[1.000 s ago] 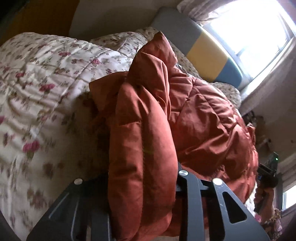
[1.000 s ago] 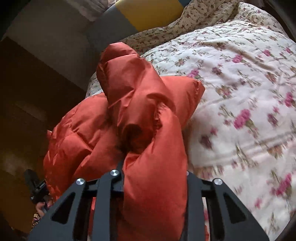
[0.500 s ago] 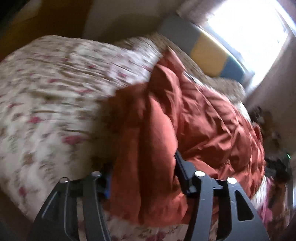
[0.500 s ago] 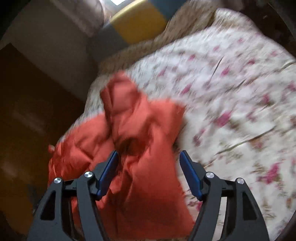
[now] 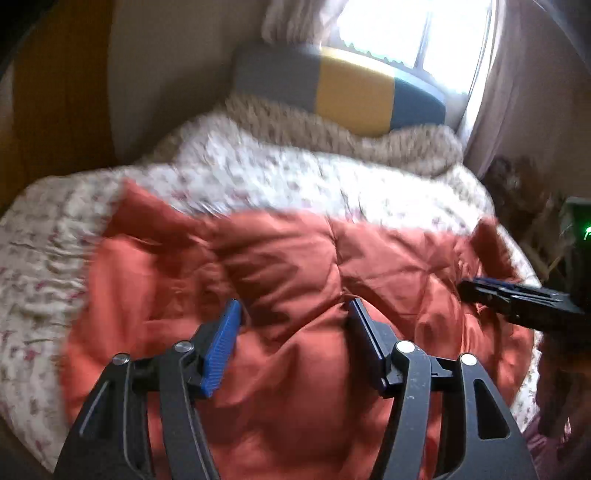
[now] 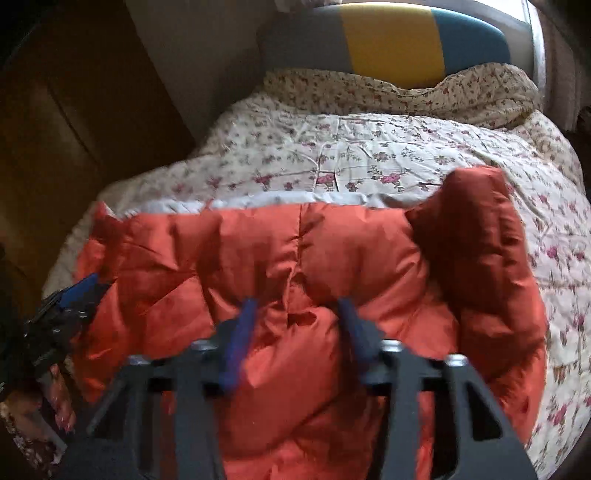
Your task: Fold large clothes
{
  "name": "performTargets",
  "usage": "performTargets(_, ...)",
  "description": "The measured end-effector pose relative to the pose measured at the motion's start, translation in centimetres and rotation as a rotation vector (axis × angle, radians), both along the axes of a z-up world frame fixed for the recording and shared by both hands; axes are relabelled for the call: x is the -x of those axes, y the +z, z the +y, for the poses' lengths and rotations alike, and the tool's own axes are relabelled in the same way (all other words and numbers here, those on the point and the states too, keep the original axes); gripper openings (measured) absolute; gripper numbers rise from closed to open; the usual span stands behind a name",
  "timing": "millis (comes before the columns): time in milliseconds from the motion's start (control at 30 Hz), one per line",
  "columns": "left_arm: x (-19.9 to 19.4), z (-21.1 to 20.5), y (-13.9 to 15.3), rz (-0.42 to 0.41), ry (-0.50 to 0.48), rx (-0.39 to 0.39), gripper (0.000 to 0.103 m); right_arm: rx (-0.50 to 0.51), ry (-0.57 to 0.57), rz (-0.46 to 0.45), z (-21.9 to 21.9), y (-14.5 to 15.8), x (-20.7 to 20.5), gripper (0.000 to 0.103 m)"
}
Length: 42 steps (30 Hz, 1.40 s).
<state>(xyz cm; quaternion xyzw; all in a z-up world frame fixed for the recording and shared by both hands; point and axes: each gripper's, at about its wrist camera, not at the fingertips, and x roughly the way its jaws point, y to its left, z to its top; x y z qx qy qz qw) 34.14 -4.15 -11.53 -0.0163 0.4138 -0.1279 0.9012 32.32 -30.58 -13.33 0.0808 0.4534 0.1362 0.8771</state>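
Note:
A puffy rust-orange jacket (image 5: 295,258) (image 6: 258,251) lies spread across the near part of the bed, with one sleeve (image 6: 476,240) folded up at its right side. My left gripper (image 5: 293,321) hovers over the jacket's middle. Its blue-padded jaws stand apart and are closing, and no fabric is pinched between them. My right gripper (image 6: 299,321) hangs above the jacket too, blurred, its jaws closing with a gap left and only the jacket's surface beneath. Each gripper shows in the other's view: the right gripper (image 5: 480,291) at the right edge, the left gripper (image 6: 85,291) at the left edge.
The bed's floral quilt (image 5: 258,173) (image 6: 332,147) stretches beyond the jacket to a grey, yellow and blue headboard (image 5: 354,96) (image 6: 391,37). A bright window (image 5: 406,33) is behind it. Dark wooden furniture (image 6: 55,129) stands along the left. Clutter (image 5: 517,184) sits to the right of the bed.
Both grippers held bunched folds of the jacket a second ago. They opened, let it go and drew back and up. The jacket now lies flatter on the quilt.

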Motion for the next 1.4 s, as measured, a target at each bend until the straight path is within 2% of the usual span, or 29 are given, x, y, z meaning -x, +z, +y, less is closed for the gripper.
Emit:
performTargets(33, -1.1, -0.5, -0.5, 0.023, 0.016, -0.007, 0.033, -0.012, 0.001, -0.016, 0.0, 0.4, -0.3, 0.009)
performTargets(67, -1.7, -0.6, -0.3, 0.026, 0.017, -0.002, 0.022, -0.018, 0.0, -0.034, -0.3, 1.0, -0.5, 0.007)
performTargets(133, -2.9, -1.1, 1.1, 0.0, 0.008, -0.009, 0.016, 0.01, 0.009, -0.073, 0.3, 2.2, -1.3, 0.007)
performTargets(233, -5.3, -2.0, 1.3, 0.0, -0.005, -0.053, 0.016, 0.074, 0.038, -0.04, 1.1, 1.4, -3.7, 0.01)
performTargets(300, -6.9, -2.6, 0.1, 0.026, -0.018, -0.091, 0.016, 0.118, 0.036, -0.025, 1.6, 0.1, -5.3, 0.029)
performTargets(333, -7.3, -2.8, -0.4, 0.031, -0.028, -0.111, 0.016, 0.116, 0.025, -0.043, 1.4, -0.2, -5.4, 0.043)
performTargets(367, -7.6, -2.8, -0.9, 0.016, -0.035, -0.132, 0.016, 0.099, 0.022, -0.06, 1.3, -0.4, -5.7, 0.044)
performTargets(400, -7.8, -2.8, -1.4, 0.002, -0.039, -0.148, 0.018, 0.079, 0.006, -0.079, 1.0, -0.8, -6.0, 0.043)
performTargets(467, -7.6, -3.0, -2.2, -0.018, -0.037, -0.16, 0.021, 0.066, -0.028, -0.076, 0.7, -2.1, -6.7, 0.033)
performTargets(800, -8.1, -2.9, -5.2, -0.071, -0.031, -0.107, 0.021, 0.081, -0.043, -0.082, 1.7, -5.6, -8.4, 0.033)
performTargets(1200, -8.4, -3.1, -6.1, -0.084, -0.029, -0.11, 0.021, 0.094, -0.059, -0.124, 2.0, -7.0, -8.6, 0.034)
performTargets(1400, -8.2, -3.6, -5.2, -0.087, -0.018, -0.152, 0.022, 0.103, -0.032, -0.119, 1.9, -5.9, -8.3, 0.035)
